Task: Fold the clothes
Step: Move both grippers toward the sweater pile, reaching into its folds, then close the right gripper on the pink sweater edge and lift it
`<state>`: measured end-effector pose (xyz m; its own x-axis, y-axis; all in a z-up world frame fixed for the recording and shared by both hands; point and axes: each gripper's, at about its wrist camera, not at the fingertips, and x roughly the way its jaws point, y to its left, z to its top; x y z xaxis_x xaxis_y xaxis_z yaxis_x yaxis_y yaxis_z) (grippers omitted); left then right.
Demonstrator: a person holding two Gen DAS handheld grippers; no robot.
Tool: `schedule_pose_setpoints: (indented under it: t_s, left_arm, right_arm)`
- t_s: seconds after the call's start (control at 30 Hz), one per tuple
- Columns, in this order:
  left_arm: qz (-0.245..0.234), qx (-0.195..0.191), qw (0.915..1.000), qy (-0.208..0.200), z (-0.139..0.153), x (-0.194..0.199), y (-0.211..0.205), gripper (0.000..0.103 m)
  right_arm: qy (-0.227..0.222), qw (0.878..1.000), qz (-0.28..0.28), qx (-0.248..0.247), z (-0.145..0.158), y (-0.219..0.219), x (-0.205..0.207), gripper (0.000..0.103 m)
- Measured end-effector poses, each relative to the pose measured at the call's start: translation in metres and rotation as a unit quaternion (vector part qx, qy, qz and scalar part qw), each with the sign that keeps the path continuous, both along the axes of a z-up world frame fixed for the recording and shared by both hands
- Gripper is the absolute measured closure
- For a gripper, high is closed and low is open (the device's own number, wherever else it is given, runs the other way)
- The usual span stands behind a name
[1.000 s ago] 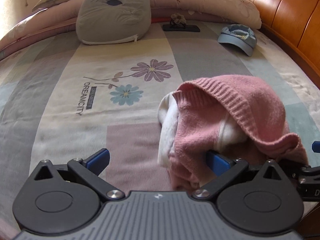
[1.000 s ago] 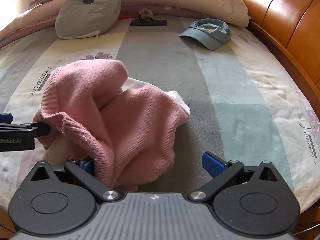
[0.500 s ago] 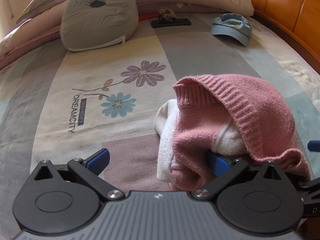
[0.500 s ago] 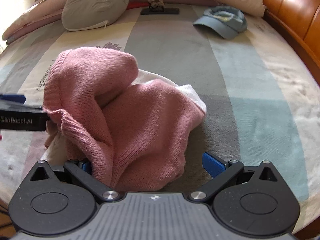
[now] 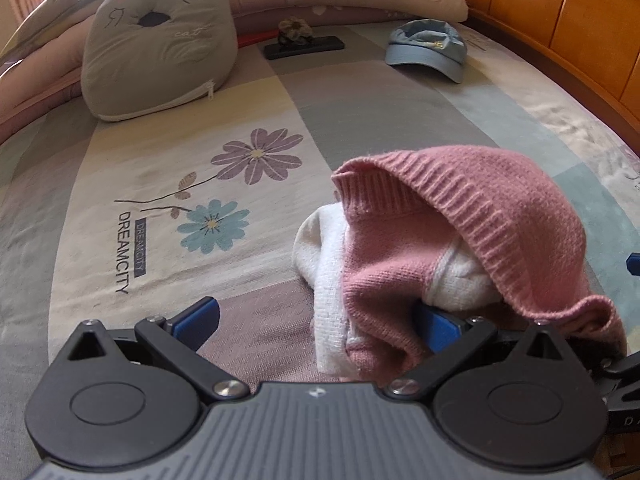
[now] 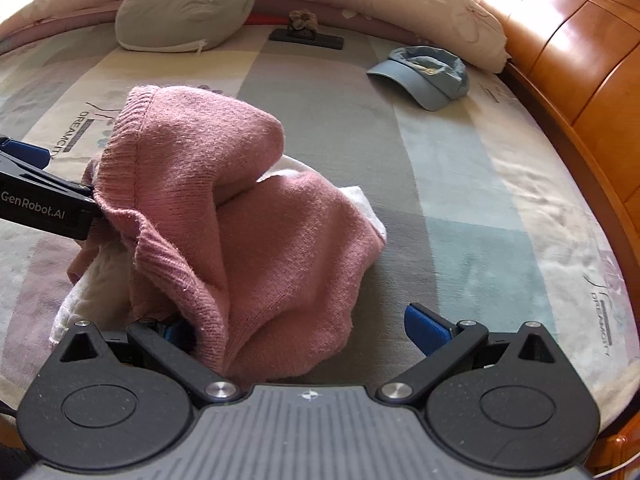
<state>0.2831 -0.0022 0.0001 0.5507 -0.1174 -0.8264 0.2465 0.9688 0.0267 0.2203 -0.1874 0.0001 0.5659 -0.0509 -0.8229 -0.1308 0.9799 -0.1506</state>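
Right gripper (image 6: 298, 330) left fingertip, buried under pink sweater (image 6: 256, 216)

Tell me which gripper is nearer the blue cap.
Right, by my read. The blue cap lies far up the bed, toward the headboard side. The right gripper sits on that side of the pink sweater; the left gripper is on its other side.

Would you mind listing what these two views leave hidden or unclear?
- Left wrist view: the right finger of the left gripper is half buried in the pink sweater, so contact is unclear.
- Right wrist view: the left finger of the right gripper is hidden under sweater folds.
- Both views: the sweater's sleeves and overall shape are lost in the bunch.
- The dark flat object near the pillows is too small to identify.
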Motion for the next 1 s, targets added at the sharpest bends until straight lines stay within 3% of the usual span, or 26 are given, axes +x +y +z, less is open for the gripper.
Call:
schedule_pose_setpoints:
  t_s: [0.27,0.53,0.63,0.83,1.0]
  left_arm:
    - [-0.014,-0.003,0.9999,-0.004,0.007,0.003,0.004,0.0]
    - [-0.004,-0.007,0.9995,-0.031,0.015,0.004,0.007,0.0]
    - [0.001,-0.01,0.9994,-0.033,0.01,0.002,0.008,0.0]
    - [0.018,-0.045,0.9984,-0.029,0.001,0.0,0.013,0.001]
    - [0.02,-0.029,0.9989,-0.03,0.009,-0.01,0.008,0.001]
  right_arm:
    - [-0.003,0.999,-0.018,-0.03,0.01,-0.001,0.008,0.0]
    - [-0.047,0.995,-0.035,-0.083,0.026,-0.021,0.037,0.0]
    - [-0.06,0.996,-0.023,-0.061,0.029,-0.028,0.045,0.0]
    - [-0.052,0.996,0.072,-0.006,0.017,-0.023,0.039,0.001]
    - [-0.043,0.991,0.125,0.038,0.018,-0.041,0.035,0.009]
